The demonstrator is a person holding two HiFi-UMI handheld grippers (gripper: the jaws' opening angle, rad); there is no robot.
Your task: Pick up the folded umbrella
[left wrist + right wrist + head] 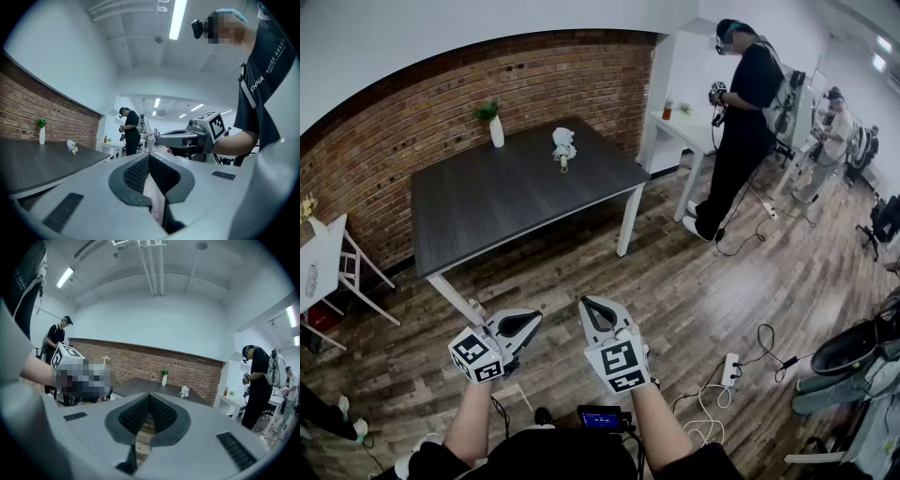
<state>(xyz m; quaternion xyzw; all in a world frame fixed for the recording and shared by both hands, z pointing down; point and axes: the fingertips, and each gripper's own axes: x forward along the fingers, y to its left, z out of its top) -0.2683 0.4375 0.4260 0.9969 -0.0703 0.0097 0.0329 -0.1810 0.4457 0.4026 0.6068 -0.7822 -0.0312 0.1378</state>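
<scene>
Far off, folded umbrella (563,147) on table (506,202).

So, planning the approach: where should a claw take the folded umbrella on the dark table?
Probably across the bunched white body of the folded umbrella, coming from the near long edge of the table; its tan handle points that way.

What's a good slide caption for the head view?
Left gripper and right gripper, both shut, face the dark table bearing the folded umbrella.
</scene>
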